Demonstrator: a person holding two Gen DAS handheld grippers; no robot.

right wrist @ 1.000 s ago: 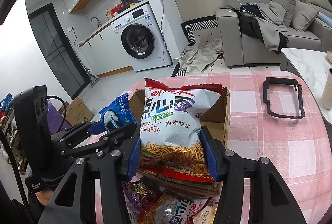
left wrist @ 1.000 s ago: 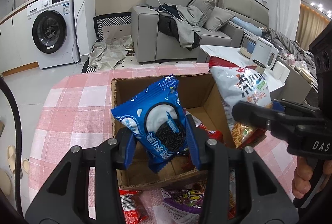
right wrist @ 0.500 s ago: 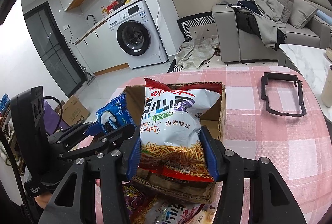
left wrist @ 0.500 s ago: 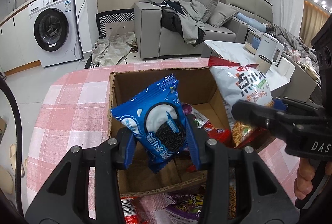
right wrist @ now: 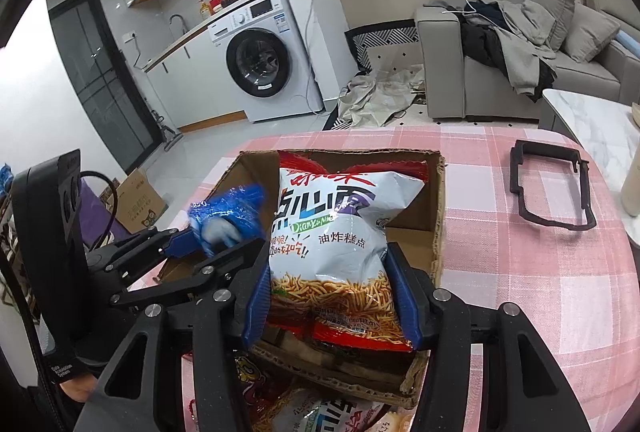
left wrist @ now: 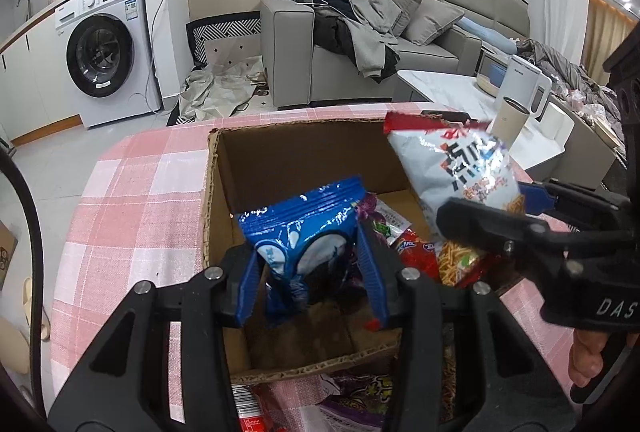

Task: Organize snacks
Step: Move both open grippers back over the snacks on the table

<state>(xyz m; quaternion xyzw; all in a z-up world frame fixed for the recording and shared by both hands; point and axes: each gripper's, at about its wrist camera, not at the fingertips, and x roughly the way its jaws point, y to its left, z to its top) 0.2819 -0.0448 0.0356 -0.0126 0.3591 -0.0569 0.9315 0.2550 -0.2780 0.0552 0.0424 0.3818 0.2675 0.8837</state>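
While loose purple and red snack packets (left wrist: pixel 352 404) lie at the bottom edge of the left wrist view, outside the near wall of the open brown cardboard box (left wrist: pixel 296 155), the left tool (left wrist: pixel 308 244) hangs over that box with its blue pads either side of a blue cookie packet (left wrist: pixel 304 228). Its jaws have just been opening; the packet stands between them, motion-blurred, and the pads do not look pressed against it, so this tool is loose around it. At the right edge of that view a person's hand (left wrist: pixel 588 356) grips the other handle. In the right wrist view the right tool (right wrist: pixel 326 260) clamps a silver-and-red bag of fried snack sticks (right wrist: pixel 332 228) by its lower sides, upright over the right half of the box; its jaws have just eased a little wider, yet the pads press the bag. Inside the box, behind the cookie packet, lie a red wrapper (left wrist: pixel 416 252) and other packets. Under it all spreads the pink-and-white checked surface (left wrist: pixel 140 199), and a black rectangular plastic frame (right wrist: pixel 552 187) lies on it towards the right of the right view. Beyond, a white washing machine (left wrist: pixel 104 51) stands upper left and a grey sofa (left wrist: pixel 400 43) heaped with clothes upper right.
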